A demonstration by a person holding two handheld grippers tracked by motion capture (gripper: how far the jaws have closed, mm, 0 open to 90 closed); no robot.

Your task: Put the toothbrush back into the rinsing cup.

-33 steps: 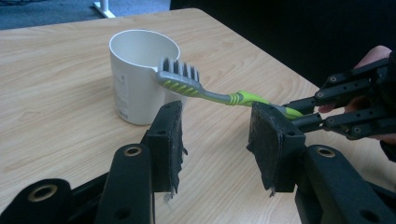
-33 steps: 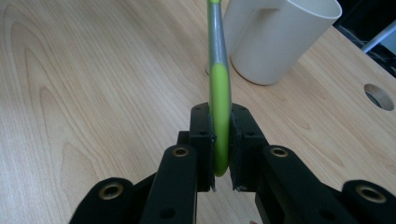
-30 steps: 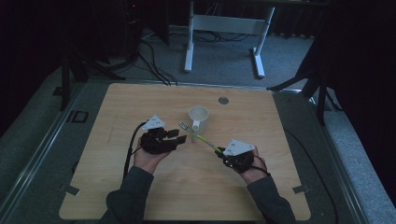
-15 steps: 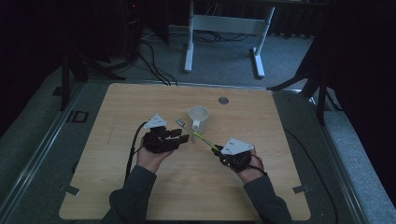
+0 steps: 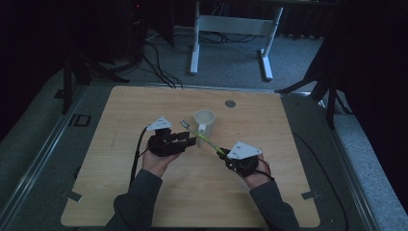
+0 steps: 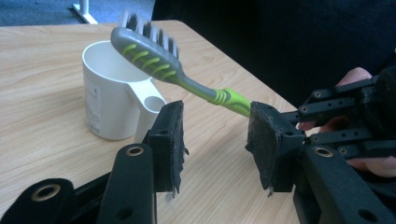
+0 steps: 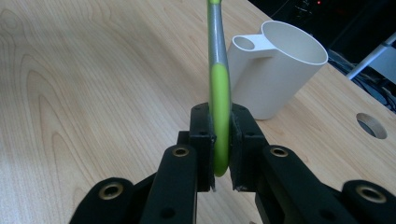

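Left hand: the left gripper [image 5: 191,140] lies low over the middle of the wooden table [image 5: 120,192], its forearm coming in from the near edge, its jaws pointing across toward the other hand.
Left jaws: parted either side of the toothbrush's neck; the pads [image 6: 170,135] do not press on it, and they have just closed a little further.
Right hand: the right gripper [image 7: 219,144] sits just right of centre, angled up and to the left toward the cup.
Right jaws: clamped tight on the green tail of the handle.
Toothbrush [image 5: 202,138]: held above the tabletop, its long axis a diagonal from the right gripper up-left to the bristled head [image 6: 144,39], with the bristles facing up.
White cup [image 5: 204,121]: upright just behind the brush, its side holder turned toward the person.
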